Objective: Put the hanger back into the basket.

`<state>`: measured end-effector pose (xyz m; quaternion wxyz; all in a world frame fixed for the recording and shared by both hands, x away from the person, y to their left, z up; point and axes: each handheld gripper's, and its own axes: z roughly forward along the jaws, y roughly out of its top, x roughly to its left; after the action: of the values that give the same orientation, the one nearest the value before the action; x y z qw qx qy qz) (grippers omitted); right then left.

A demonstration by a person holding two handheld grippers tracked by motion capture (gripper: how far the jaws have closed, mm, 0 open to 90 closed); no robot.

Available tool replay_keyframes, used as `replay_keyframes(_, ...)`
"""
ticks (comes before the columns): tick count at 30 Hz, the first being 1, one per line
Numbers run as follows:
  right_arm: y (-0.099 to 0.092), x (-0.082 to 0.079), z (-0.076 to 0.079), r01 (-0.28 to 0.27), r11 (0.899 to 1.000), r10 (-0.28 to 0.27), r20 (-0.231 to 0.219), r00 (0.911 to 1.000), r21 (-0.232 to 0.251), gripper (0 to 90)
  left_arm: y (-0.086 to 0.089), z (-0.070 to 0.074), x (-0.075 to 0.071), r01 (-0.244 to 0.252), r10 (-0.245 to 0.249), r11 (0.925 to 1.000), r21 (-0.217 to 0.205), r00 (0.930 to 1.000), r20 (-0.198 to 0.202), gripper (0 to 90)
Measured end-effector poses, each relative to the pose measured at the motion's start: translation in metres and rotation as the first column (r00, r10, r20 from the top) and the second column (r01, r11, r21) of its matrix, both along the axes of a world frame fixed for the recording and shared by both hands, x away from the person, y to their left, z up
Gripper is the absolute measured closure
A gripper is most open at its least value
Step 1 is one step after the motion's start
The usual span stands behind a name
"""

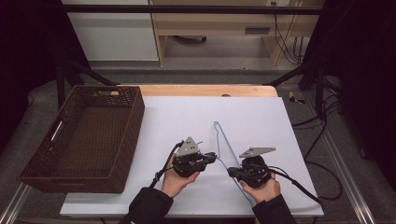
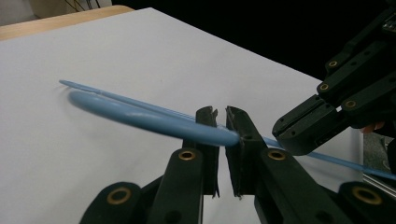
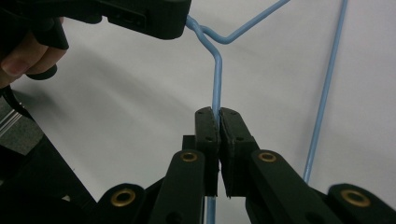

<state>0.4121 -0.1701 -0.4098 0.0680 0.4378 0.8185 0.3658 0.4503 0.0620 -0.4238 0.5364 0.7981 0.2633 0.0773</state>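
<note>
Left claw (image 1: pixel 214 157) clamped shut on blue wire hanger (image 1: pixel 224 140) near its neck; right claw (image 1: pixel 232 172) pinched tight on the same wire just beside. Hanger partly lifted off white tabletop (image 1: pixel 261 116), far end resting flat, between both hands. Grasp done, looks secure. Brown wicker basket (image 1: pixel 133 121) at left, well apart, empty. Probably left: carry over, drop in basket. Not yet begun.

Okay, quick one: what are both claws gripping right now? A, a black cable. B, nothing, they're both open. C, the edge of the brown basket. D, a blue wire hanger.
D: the left claw and the right claw are each shut on the blue wire hanger, which lies over the white table, apart from the basket.
</note>
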Motion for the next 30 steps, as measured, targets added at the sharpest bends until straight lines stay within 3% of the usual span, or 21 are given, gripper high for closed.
replay_keyframes(15, 0.003, 0.0, -0.005, -0.009, 1.0, 0.008, -0.011, 0.9999, -0.018, 86.4, -0.004, 0.001, -0.004, 0.002, -0.003, 0.9998, 0.021, 0.9996, 0.028, 84.9)
replay_keyframes(16, 0.003, 0.0, -0.004, -0.017, 1.0, 0.017, -0.013, 0.9998, -0.025, 80.5, -0.004, 0.002, -0.004, 0.002, -0.003, 0.9998, 0.02, 0.9996, 0.028, 84.9)
replay_keyframes(17, 0.003, 0.0, -0.004, -0.017, 1.0, 0.017, -0.013, 0.9998, -0.025, 80.5, -0.004, 0.002, -0.004, 0.002, -0.003, 0.9998, 0.02, 0.9996, 0.028, 84.9)
replay_keyframes(20, 0.004, 0.0, -0.004, -0.008, 0.999, 0.009, 0.032, 0.9995, -0.041, 66.7, -0.004, 0.002, -0.004, 0.0, -0.001, 0.9998, 0.022, 0.9996, 0.027, 84.9)
replay_keyframes(24, 0.006, 0.0, -0.003, 0.008, 0.997, -0.004, 0.057, 0.9984, -0.075, 61.2, -0.004, 0.002, -0.004, -0.003, 0.002, 0.9997, 0.024, 0.9997, 0.025, 84.9)
replay_keyframes(30, 0.017, -0.002, -0.008, 0.006, 0.993, -0.002, 0.033, 0.9994, -0.114, 70.5, -0.004, 0.003, -0.005, -0.007, 0.007, 0.9996, 0.027, 0.9997, 0.024, 84.8)
